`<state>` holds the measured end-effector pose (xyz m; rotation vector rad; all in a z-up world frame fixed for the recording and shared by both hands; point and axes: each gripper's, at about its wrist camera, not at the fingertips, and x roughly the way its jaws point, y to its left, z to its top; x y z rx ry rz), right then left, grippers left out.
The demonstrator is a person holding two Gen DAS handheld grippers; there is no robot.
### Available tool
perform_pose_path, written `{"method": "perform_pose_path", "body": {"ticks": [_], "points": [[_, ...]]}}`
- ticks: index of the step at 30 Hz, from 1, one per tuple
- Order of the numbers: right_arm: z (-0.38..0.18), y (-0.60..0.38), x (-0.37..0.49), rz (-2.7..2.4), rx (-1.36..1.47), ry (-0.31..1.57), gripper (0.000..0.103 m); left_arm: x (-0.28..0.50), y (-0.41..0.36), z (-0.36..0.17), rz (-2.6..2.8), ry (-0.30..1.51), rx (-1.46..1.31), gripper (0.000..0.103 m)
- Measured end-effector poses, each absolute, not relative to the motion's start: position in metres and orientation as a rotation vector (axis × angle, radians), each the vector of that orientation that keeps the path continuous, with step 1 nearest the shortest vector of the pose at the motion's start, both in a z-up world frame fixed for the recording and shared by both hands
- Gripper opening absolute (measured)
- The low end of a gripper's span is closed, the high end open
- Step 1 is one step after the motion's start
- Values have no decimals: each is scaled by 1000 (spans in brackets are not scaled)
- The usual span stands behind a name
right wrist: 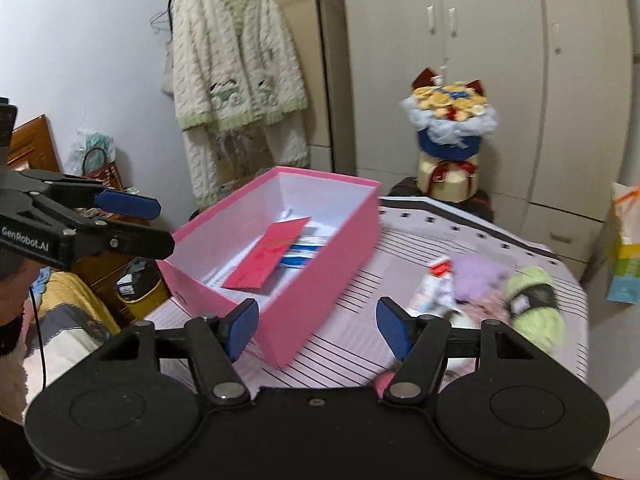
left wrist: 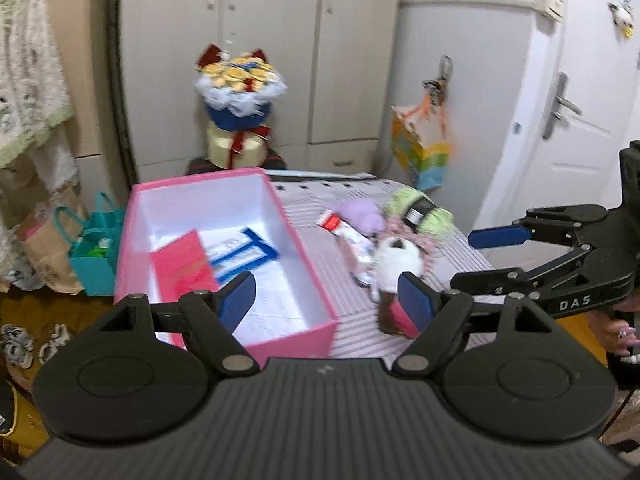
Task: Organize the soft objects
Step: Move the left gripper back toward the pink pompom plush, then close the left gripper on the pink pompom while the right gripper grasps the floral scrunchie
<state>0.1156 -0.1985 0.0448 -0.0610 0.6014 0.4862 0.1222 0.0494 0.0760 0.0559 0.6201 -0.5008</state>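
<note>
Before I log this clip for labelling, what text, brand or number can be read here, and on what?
"DAS" on the right hand-held gripper, as the left wrist view shows it.
"GenRobot.AI" on the left hand-held gripper, as the right wrist view shows it.
Black band label on the green yarn skein: too blurred to read.
Red card and printed papers in the pink box: too blurred to read.

White letters "DAS" are showing on the black arm of the right gripper, at the right edge of the left wrist view; "GenRobot.AI" is standing on the left gripper, at the left edge of the right wrist view.
</note>
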Motion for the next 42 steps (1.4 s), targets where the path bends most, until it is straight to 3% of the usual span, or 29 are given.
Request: {"method": "perform_pose_path", "body": {"ticks": [13,26,28,30,32,42], "points": [[12,-278,101,354,-94,545,71,124,-38,31,-675,667,173,78],[-63,-296,175,322,-187,595,71,154,-87,-48,-692,698,180,74],[-74,-293,187,324,-230,603,69,157,-93,-59,-694,691,207,73],[-82,-289,197,325,-277,607,55,160,-98,-66,-697,690,229,70],[-88,-284,206,344,-316,610,50,161,-102,-72,-711,681,235,69],[-97,-270,229,374,-434,573,53,170,-109,-92,-733,671,213,69]]}}
